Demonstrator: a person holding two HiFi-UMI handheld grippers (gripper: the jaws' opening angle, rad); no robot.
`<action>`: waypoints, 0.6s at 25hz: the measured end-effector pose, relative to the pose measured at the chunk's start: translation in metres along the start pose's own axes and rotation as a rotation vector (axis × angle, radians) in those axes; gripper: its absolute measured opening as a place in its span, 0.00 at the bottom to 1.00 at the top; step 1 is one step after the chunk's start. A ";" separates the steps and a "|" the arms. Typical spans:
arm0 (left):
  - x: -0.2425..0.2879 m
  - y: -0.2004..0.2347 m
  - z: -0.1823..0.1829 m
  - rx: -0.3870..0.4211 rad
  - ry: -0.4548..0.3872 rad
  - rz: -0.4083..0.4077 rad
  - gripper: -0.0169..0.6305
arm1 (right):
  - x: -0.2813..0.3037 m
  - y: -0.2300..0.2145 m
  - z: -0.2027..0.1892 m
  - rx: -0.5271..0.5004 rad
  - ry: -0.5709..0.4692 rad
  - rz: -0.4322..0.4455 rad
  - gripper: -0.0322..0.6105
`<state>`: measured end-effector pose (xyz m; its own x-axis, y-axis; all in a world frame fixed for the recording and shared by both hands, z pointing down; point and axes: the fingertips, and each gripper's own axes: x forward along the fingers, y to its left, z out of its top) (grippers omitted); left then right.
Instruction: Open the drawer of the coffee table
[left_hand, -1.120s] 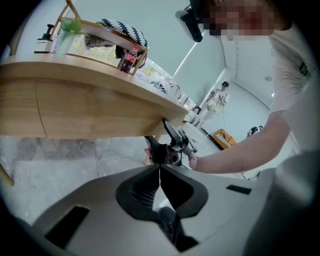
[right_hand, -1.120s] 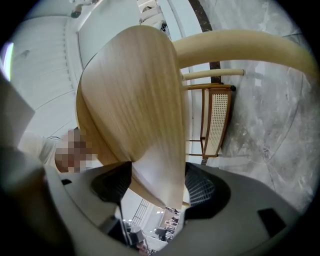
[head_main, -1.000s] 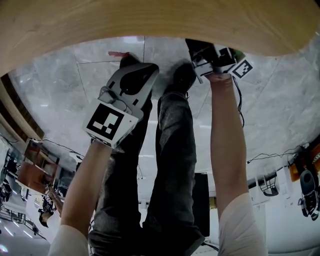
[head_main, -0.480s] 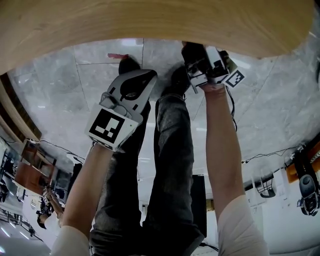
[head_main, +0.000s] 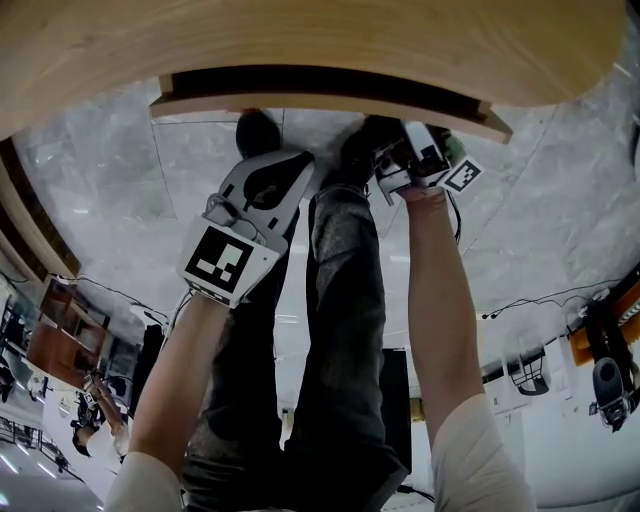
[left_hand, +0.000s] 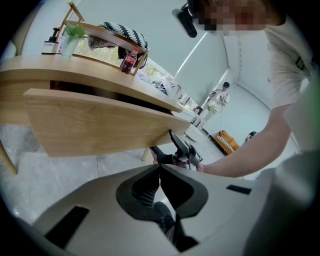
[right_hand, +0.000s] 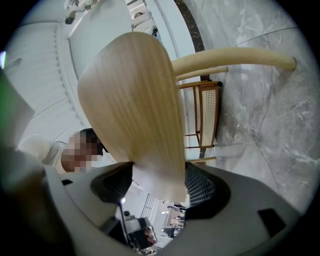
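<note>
The drawer is light yellow-brown wood with thin lines along it, like the coffee table top at 12 o'clock in the head view. The floor is pale grey stone with cloudy white streaks. Both the left gripper and the right gripper are light grey with black pads. The cube at 9 o'clock has black and white squares. The trousers are dark grey. At 11 o'clock in the left gripper view, a bottle is red

Head view: steeply down from above, drawer across the frame's top. Left gripper view: low, tilted upward — same drawer upper left. Right gripper view: pressed close against it, filling frame centre.
</note>
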<state>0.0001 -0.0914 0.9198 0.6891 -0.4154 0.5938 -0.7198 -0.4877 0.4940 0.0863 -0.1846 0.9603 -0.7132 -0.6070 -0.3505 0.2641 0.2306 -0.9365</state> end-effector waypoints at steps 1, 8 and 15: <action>-0.001 -0.001 -0.001 0.000 0.000 -0.003 0.06 | -0.002 0.001 -0.004 0.002 -0.005 -0.003 0.58; -0.010 -0.011 -0.008 0.004 0.019 -0.022 0.06 | -0.013 0.006 -0.022 0.017 -0.073 -0.003 0.58; -0.006 -0.012 -0.016 0.007 0.022 -0.035 0.06 | -0.026 0.007 -0.027 0.026 -0.083 -0.009 0.58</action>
<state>0.0033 -0.0706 0.9207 0.7115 -0.3811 0.5904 -0.6948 -0.5072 0.5099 0.0892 -0.1462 0.9636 -0.6597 -0.6702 -0.3401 0.2754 0.2055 -0.9391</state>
